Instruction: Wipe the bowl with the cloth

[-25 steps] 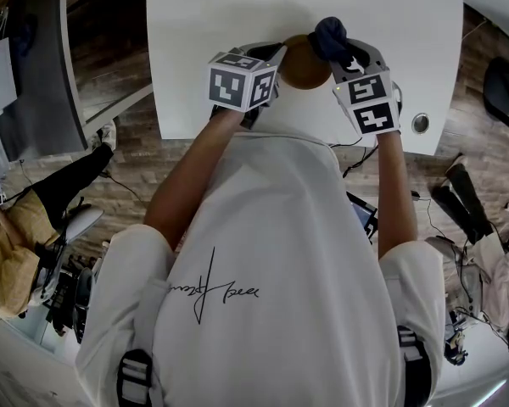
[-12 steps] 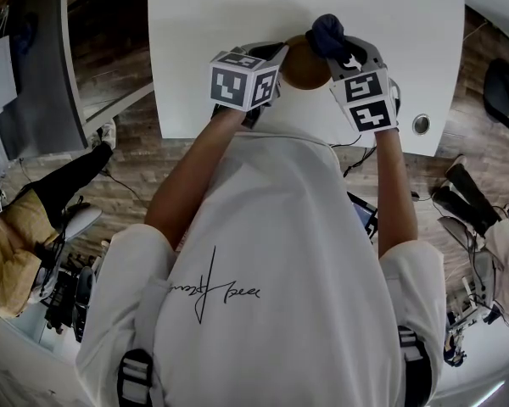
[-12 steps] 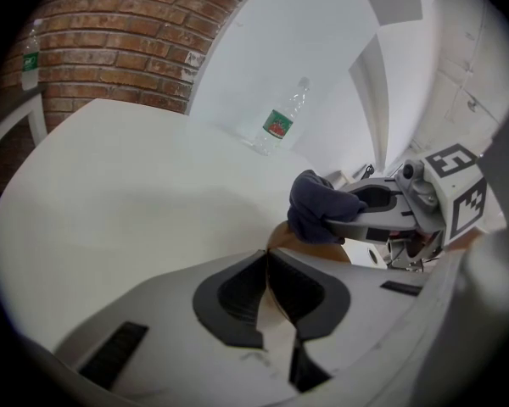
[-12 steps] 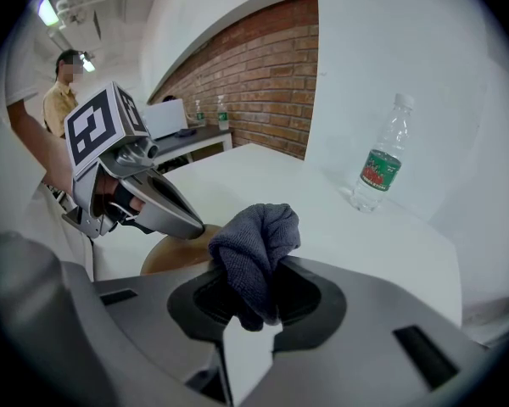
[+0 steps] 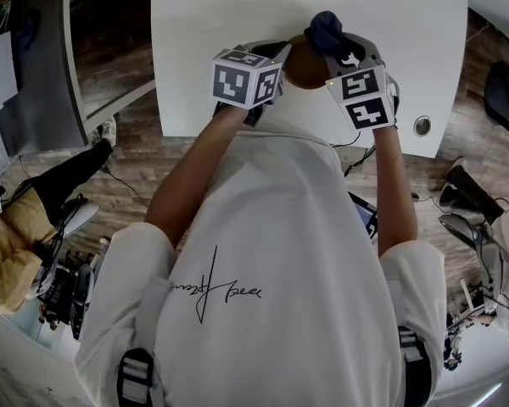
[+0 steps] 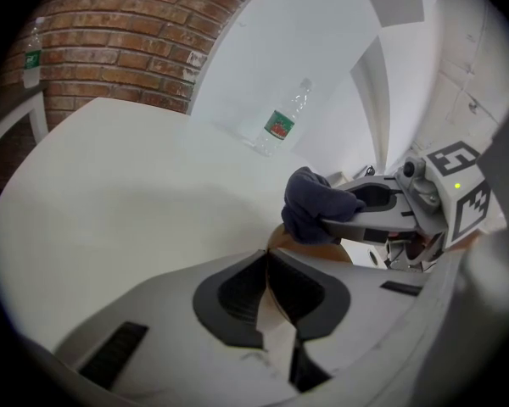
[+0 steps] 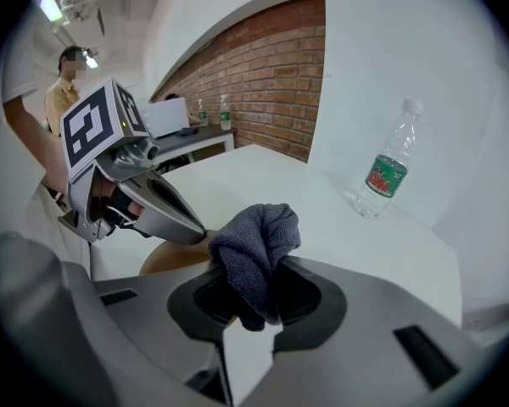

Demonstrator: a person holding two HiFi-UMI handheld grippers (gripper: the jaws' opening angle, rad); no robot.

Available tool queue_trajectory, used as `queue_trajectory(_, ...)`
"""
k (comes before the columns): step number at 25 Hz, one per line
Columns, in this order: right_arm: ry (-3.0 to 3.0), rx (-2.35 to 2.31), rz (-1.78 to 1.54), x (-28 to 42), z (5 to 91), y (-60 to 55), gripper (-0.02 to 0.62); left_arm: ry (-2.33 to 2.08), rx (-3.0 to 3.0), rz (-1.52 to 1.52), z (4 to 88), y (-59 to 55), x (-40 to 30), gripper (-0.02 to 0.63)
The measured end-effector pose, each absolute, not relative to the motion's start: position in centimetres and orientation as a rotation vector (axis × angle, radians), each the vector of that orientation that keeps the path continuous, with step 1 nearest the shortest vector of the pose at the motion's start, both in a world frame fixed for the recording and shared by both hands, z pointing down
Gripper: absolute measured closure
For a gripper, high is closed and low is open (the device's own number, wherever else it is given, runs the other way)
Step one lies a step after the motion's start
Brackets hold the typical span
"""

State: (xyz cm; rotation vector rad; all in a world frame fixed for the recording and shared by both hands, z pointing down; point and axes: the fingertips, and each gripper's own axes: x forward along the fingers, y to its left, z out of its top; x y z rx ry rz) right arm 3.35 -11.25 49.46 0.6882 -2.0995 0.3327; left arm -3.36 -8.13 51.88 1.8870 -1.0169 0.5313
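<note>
A white bench (image 5: 237,24) is seen from above. A brown bowl (image 5: 305,66) is located at its near edge, between the two claws. The left claw (image 5: 278,55) is set against the bowl's left side. The right claw (image 5: 332,42) is placed at its right, with a dark blue cloth (image 5: 324,29) bunched at its tip over the bowl's far rim. A marker cube (image 5: 244,81) is carried on each claw. A round grommet (image 5: 422,125) is noted in the bench, well to the right. A wooden floor (image 5: 127,164) is seen beside the bench.

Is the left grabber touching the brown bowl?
Touching. The left gripper view shows the left gripper shut on the bowl, with the bowl's thin brown rim pinched between its jaws and no gap.
</note>
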Motion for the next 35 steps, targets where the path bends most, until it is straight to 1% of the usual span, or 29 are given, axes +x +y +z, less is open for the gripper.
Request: queue_trajectory(35, -2.142, 0.643, 0.285, -0.6, 49.9, -11.5, 0.522, -1.017, 1.888, 0.532, 51.9, -8.3, -3.4, 0.601)
